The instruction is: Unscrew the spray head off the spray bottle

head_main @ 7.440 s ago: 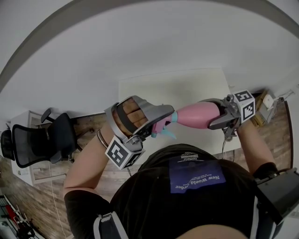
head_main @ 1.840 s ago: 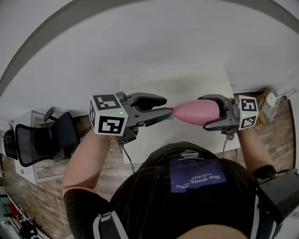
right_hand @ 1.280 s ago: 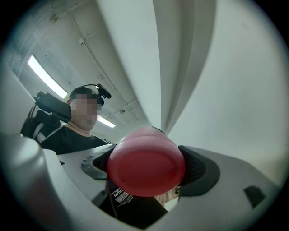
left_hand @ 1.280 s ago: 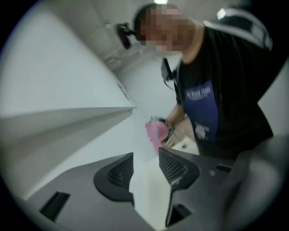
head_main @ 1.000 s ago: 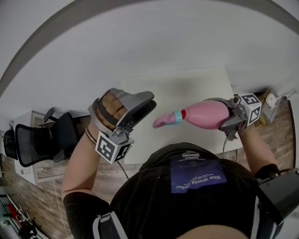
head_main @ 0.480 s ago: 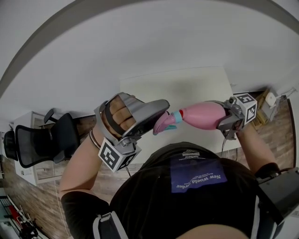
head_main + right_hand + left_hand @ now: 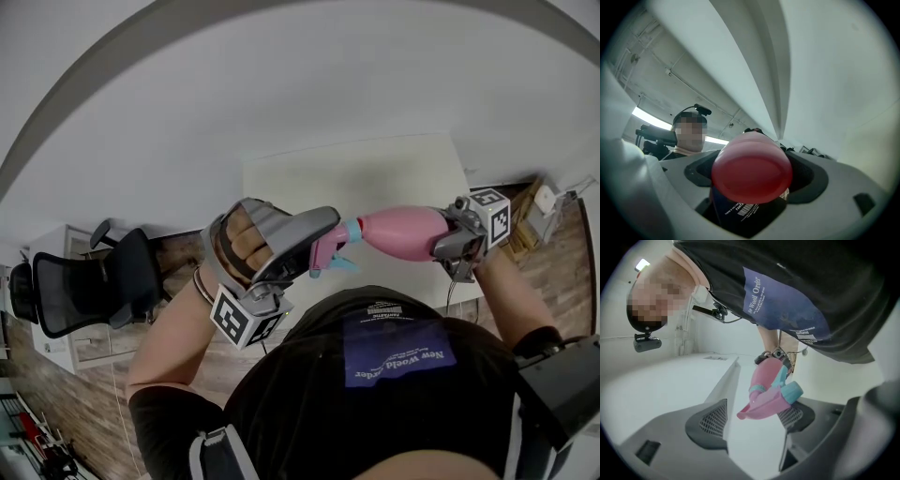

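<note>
Nearest us, the left tongs [image 7: 751, 423] stand released. Their jaws have just been opening, and the spray head [image 7: 766, 401] lies between them, close to one pad but not pressed. Beyond it the pink spray bottle [image 7: 766, 376] is held level in the air, and the right tongs [image 7: 754, 173] are clenched on its far end. The white table [image 7: 394, 178] lies further off.

We judge this a re-grip between turns. We should close squarely on the spray head, not its thin trigger, and keep the turning axis in line with the bottle. The right tongs should hold firm so that the bottle does not spin.

The patch [image 7: 394, 361] on the dark shirt [image 7: 300, 403] seems to read "New World Order". The bottle's label [image 7: 740, 208] shows a barcode, and its print is too small to read.
</note>
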A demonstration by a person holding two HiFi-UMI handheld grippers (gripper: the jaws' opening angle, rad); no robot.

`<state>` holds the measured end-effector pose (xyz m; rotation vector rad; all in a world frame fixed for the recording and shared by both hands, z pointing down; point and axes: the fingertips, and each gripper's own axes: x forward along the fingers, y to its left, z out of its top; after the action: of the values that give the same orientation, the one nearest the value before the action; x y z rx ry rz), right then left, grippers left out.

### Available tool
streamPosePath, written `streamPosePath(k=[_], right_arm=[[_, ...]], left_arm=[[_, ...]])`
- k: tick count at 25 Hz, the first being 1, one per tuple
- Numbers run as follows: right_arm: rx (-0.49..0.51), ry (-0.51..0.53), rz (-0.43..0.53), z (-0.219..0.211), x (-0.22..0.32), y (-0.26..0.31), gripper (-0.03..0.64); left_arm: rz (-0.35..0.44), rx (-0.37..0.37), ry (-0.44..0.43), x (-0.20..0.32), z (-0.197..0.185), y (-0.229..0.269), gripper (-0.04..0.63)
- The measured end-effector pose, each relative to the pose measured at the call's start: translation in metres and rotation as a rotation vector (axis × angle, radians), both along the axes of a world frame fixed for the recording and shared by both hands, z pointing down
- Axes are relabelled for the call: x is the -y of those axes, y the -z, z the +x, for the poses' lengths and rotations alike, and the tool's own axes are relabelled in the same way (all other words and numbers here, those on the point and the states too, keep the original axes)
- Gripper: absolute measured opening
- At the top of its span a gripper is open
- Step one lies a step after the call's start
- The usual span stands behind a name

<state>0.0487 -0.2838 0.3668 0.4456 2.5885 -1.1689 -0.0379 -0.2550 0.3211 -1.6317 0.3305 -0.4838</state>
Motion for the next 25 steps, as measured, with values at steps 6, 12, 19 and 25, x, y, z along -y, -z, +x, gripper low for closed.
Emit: streamPosePath(k=[6, 12, 19, 25], right_arm=[[-0.025, 0.021, 0.026, -0.007, -0.004, 0.000, 0.419], [-0.054, 0.004, 0.036, -0.006, -0.002, -0.004, 0.419], [-0.084, -0.017, 0.061, -0.006, -0.001, -0.005, 0.419], [-0.155, -0.065, 0.221, -0.010, -0.001, 0.002, 0.419]], left_arm=[[-0.012, 0.049, -0.039, -0.005, 0.013, -0.008, 0.308], [-0.139, 0.039, -0.043, -0.005, 0.014, -0.018, 0.146], [-0.485, -0.033, -0.045, -0.003, 0.015, -0.013, 0.144], [-0.979, -0.181, -0.071, 0.004, 0.013, -0.002, 0.143]])
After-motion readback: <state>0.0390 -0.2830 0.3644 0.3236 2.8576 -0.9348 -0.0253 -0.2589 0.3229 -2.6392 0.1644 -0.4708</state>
